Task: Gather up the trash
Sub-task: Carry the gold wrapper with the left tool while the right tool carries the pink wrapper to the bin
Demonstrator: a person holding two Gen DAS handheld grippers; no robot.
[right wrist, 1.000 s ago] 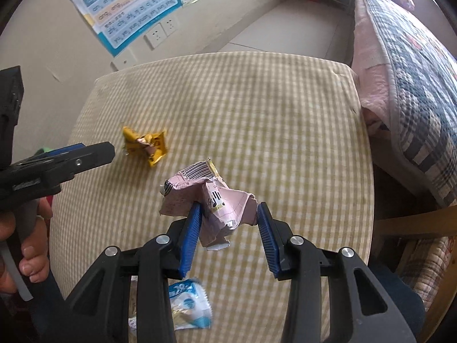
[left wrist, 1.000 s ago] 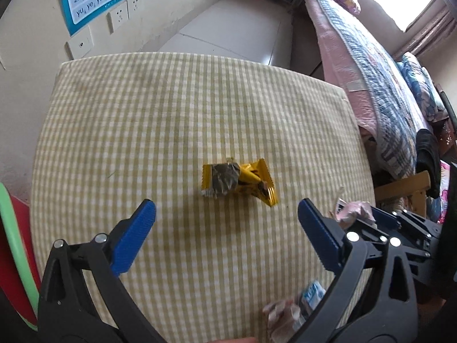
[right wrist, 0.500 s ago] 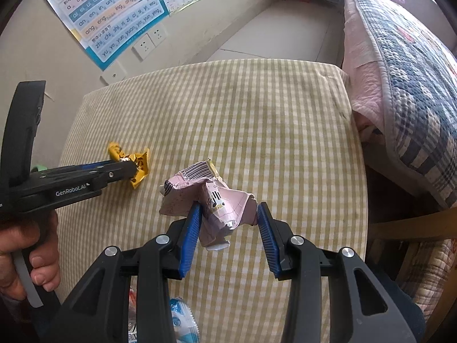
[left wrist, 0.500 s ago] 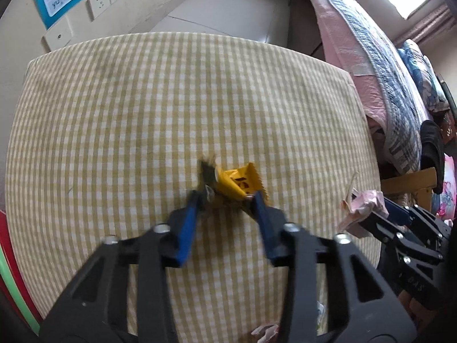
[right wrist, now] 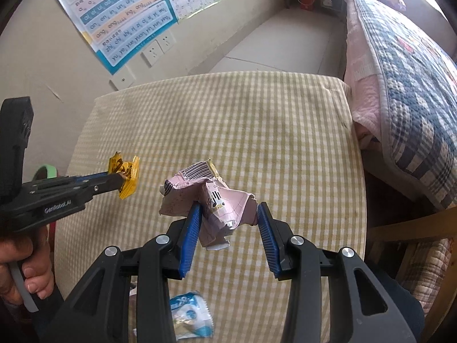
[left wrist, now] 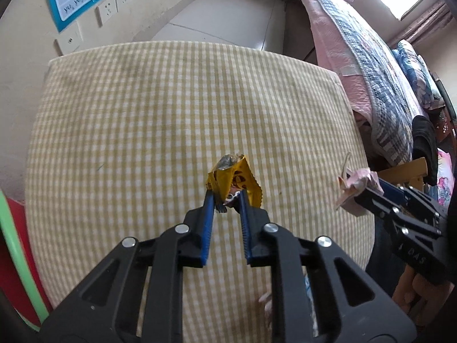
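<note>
- The left tool (left wrist: 224,197) pinches a crumpled yellow wrapper (left wrist: 232,178) between its blue pads (left wrist: 208,223); the wrapper sticks up past the tips, and whether it is clear of the checked surface (left wrist: 142,120) cannot be told.
- From the right wrist view, the left tool (right wrist: 121,181) reaches in from the left side, the yellow wrapper (right wrist: 125,173) at its tip, a hand (right wrist: 22,268) gripping its handle.
- The right tool (right wrist: 228,214) clamps a crumpled pink wrapper (right wrist: 205,200) with a barcode on its upper flap; the wrapper bulges forward and to the left of the tips, above the surface (right wrist: 257,128).
- In the left wrist view, the right tool (left wrist: 368,193) comes in from the right edge with the pink wrapper (left wrist: 354,183) hanging off its front.
- A blue-and-white packet (right wrist: 190,317) lies on the surface below the right tool, between its two arms, close to the near edge.
- A bed (right wrist: 405,85) with a plaid quilt stands to the right of the right tool, beside the surface.
- A chart (right wrist: 122,20) and wall sockets (right wrist: 155,48) are on the wall beyond the surface, ahead and to the left.
- A red and green rim (left wrist: 14,251) shows at the far left of the left tool, beside the surface edge.
</note>
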